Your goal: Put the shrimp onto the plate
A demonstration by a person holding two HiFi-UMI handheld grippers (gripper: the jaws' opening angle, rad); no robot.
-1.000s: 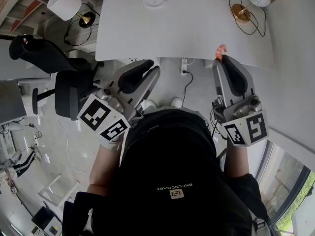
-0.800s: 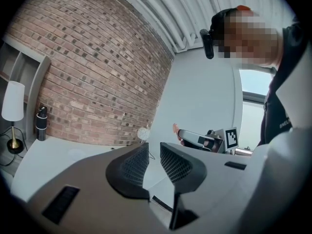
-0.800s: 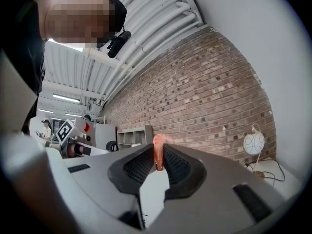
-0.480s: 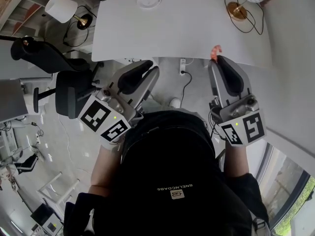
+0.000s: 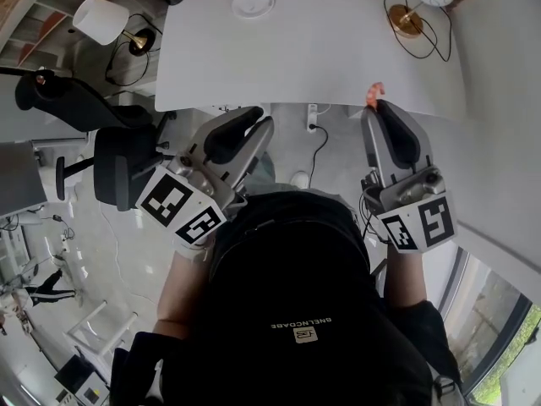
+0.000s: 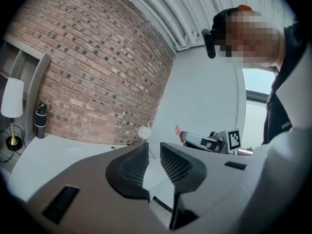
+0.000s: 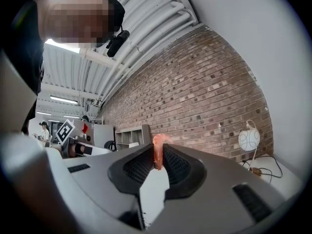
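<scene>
The right gripper (image 5: 378,108) has its 2 jaws clamped on the shrimp (image 5: 374,94), pinched at the tips so it sticks up clear of the table (image 5: 338,49) at the near edge. The plate (image 5: 253,2) sits at the far side, well apart, so a long forward reach looks necessary. The left gripper (image 5: 260,118) hangs short of the table, out of the way, jaws slightly apart and empty.

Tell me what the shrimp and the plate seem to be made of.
Shrimp: probably a plastic or rubber toy, judging by its even orange-pink colour and smooth surface. Plate: white and smooth, ceramic or plastic; too small to tell which.
</scene>
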